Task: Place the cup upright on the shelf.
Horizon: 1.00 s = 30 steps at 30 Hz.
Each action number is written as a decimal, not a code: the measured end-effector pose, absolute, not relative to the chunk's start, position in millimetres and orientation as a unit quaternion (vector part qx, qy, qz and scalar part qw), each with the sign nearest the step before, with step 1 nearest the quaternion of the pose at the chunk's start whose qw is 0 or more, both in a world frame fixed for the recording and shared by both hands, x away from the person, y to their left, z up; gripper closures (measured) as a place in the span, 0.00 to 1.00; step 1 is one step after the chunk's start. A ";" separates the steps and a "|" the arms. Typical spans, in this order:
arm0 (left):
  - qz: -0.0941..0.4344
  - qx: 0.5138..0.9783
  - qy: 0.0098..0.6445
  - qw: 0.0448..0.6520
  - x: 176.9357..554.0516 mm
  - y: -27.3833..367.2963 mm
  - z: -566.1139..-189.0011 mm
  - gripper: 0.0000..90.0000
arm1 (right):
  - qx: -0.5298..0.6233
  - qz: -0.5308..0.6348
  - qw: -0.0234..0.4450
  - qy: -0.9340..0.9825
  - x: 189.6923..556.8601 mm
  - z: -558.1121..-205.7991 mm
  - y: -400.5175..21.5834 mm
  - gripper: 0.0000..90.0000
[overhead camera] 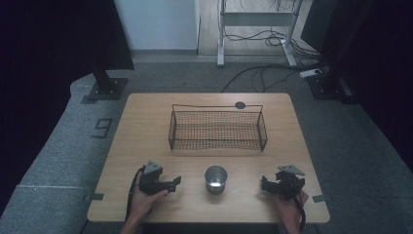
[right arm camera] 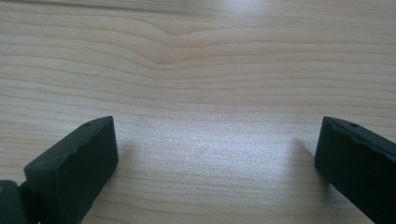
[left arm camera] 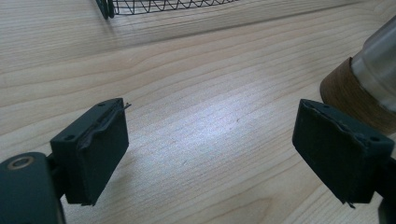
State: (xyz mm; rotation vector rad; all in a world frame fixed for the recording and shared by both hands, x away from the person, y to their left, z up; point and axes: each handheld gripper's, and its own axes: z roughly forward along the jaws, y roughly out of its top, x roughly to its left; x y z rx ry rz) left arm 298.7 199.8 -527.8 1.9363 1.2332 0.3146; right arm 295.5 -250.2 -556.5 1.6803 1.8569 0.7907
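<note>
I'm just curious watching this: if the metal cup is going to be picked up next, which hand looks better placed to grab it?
Probably the left. The left gripper points at the metal cup, jaws open, and the cup stands just beyond one jaw in the left gripper view. The right gripper sits slightly farther off.

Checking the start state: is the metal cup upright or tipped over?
Upright. In the high view the metal cup stands on its base on the table, round open mouth facing up, between the two tools and apart from both.
</note>
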 end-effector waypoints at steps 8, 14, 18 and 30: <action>0.127 0.768 0.487 0.397 298.0 202.0 -528.0 0.12 | 0.617 0.292 0.254 0.685 294.7 -556.5 -250.6 0.00; 0.133 0.765 0.487 0.400 296.4 205.5 -525.3 0.12 | 0.617 0.292 0.254 0.685 294.6 -556.5 -250.6 0.00; 0.137 0.760 0.487 0.407 295.1 209.6 -519.7 0.12 | 0.617 0.292 0.254 0.685 294.3 -556.5 -250.7 0.00; 0.133 0.752 0.484 0.427 287.8 210.2 -504.7 0.12 | 0.617 0.292 0.254 0.685 293.8 -556.4 -250.8 0.00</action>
